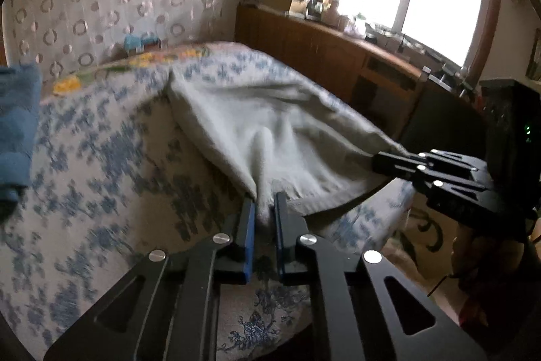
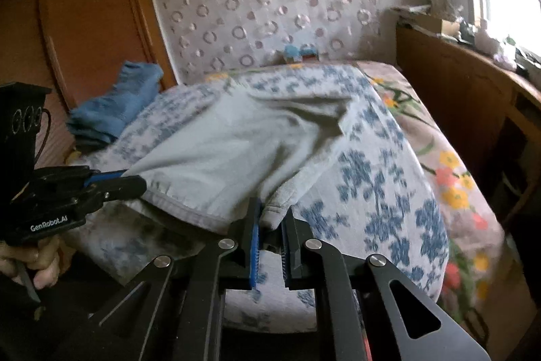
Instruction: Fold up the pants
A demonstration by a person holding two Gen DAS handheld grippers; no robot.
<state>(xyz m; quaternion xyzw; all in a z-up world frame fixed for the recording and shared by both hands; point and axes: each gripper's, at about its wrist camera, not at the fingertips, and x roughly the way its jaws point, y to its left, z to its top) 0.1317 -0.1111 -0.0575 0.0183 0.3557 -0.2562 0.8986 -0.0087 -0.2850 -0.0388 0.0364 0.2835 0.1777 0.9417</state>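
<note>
The light grey pants (image 1: 270, 131) lie spread over the near part of the bed (image 1: 101, 158), on its blue-flowered cover, their near edge lifted. The left gripper (image 1: 264, 212) is clenched on a bunched fold at the near left corner of that edge. The right gripper (image 2: 273, 219) pinches the near right corner the same way, so the hem hangs taut between them. A folded blue towel (image 2: 118, 104) rests at the bed's far left.

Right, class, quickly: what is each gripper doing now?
Left gripper: closed on the pants.
Right gripper: closed on the pants.
</note>
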